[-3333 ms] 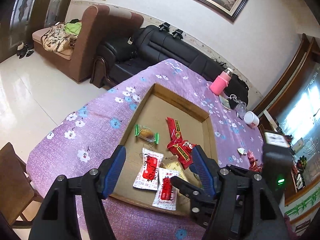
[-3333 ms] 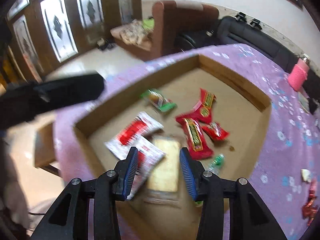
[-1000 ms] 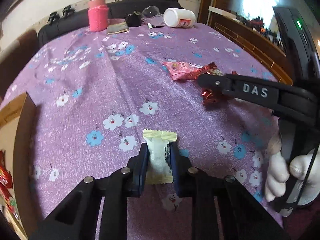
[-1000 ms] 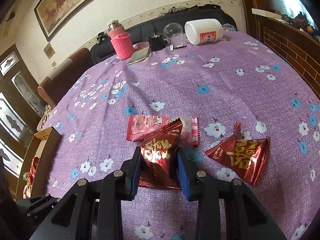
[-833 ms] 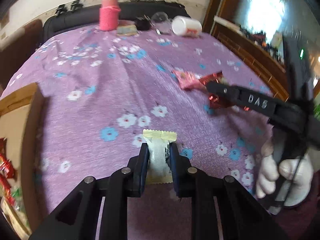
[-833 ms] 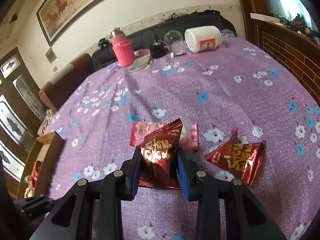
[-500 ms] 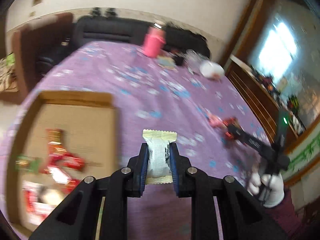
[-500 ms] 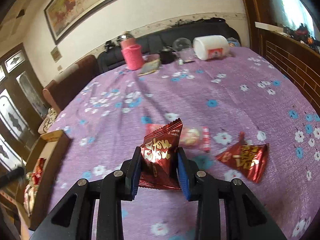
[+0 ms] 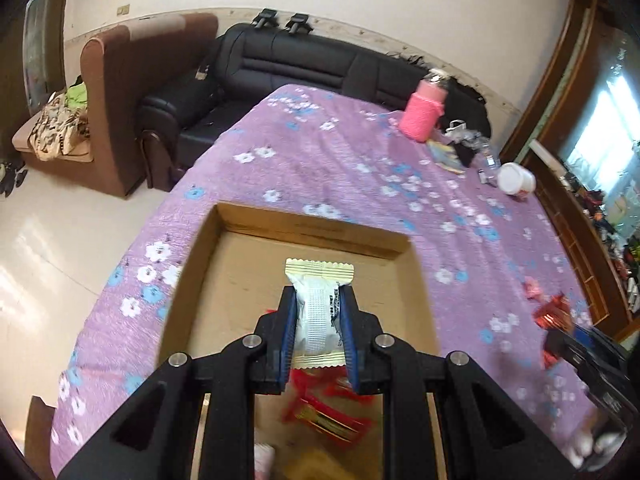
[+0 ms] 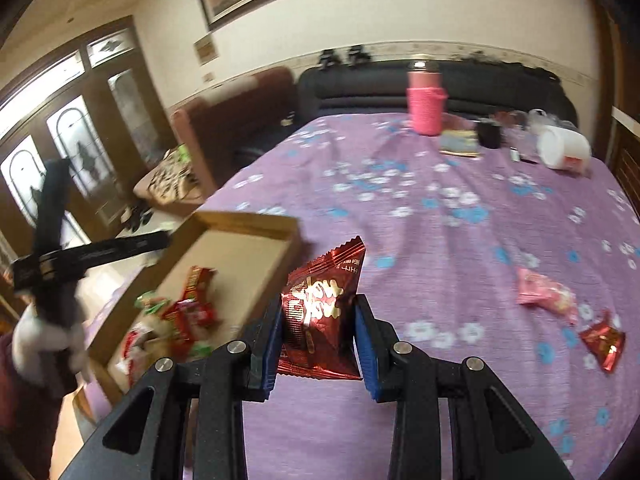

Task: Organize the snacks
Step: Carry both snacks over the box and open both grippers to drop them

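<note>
My left gripper [image 9: 318,300] is shut on a white snack packet [image 9: 319,312] and holds it above the open cardboard box [image 9: 312,229]. Red snack packets [image 9: 326,420] lie in the box's near part. My right gripper [image 10: 318,312] is shut on a dark red snack bag [image 10: 322,304], held over the purple cloth just right of the box [image 10: 248,220], which holds several snacks [image 10: 180,312]. A pink packet [image 10: 546,294] and a small red packet [image 10: 604,342] lie on the cloth to the right.
The table has a purple flowered cloth [image 9: 360,152]. A pink bottle [image 10: 426,100], a white jar [image 10: 564,148], a dark cup [image 10: 490,132] and a booklet [image 10: 458,144] stand at the far end. A black sofa [image 9: 304,64] and brown armchair [image 9: 120,92] lie beyond.
My left gripper has swung left with the white packet, from over the cloth to over the box. My right gripper has lifted the red bag and carried it left toward the box.
</note>
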